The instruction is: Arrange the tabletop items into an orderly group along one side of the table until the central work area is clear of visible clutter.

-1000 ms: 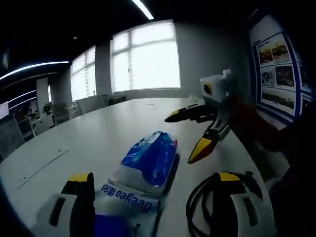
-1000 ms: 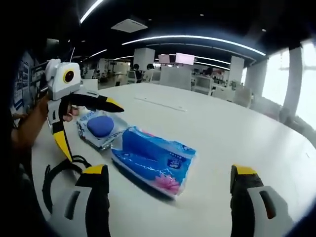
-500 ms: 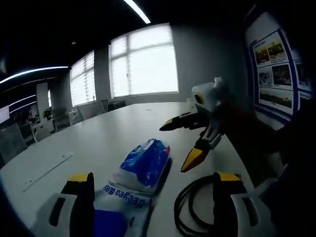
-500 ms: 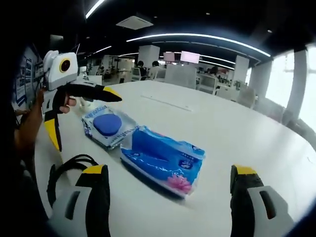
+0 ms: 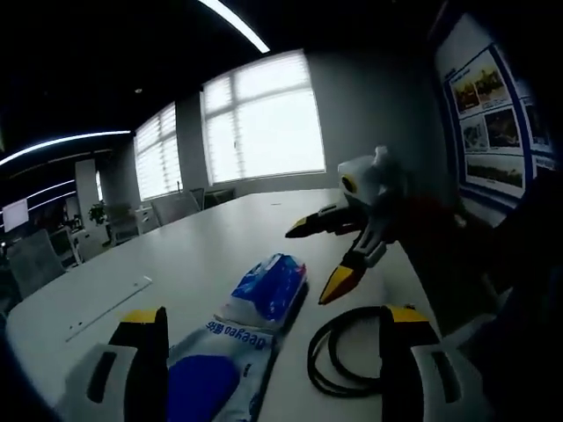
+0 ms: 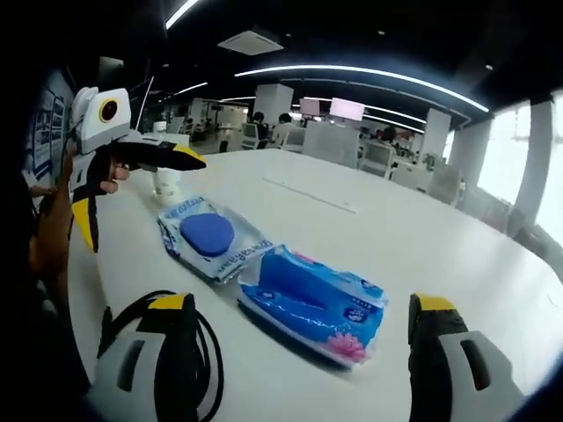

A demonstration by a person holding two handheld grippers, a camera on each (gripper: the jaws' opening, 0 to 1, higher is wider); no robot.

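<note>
White table, landmark. Wet-wipes pack with blue lid, near the table's edge; tissue pack touching its end, in a row, likely as the intended orderly group. Black cable coiled just beside the packs, edgeward. Left gripper and right gripper: jaws spread wide, holding nothing, both hovering above the row, probably poised for further tidying.

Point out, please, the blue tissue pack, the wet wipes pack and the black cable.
blue tissue pack [image 6: 312, 303], right gripper view, middle of its top.
wet wipes pack [image 6: 208, 236], right gripper view, on its blue lid.
black cable [image 5: 330, 356], left gripper view, left side of the loop.
</note>
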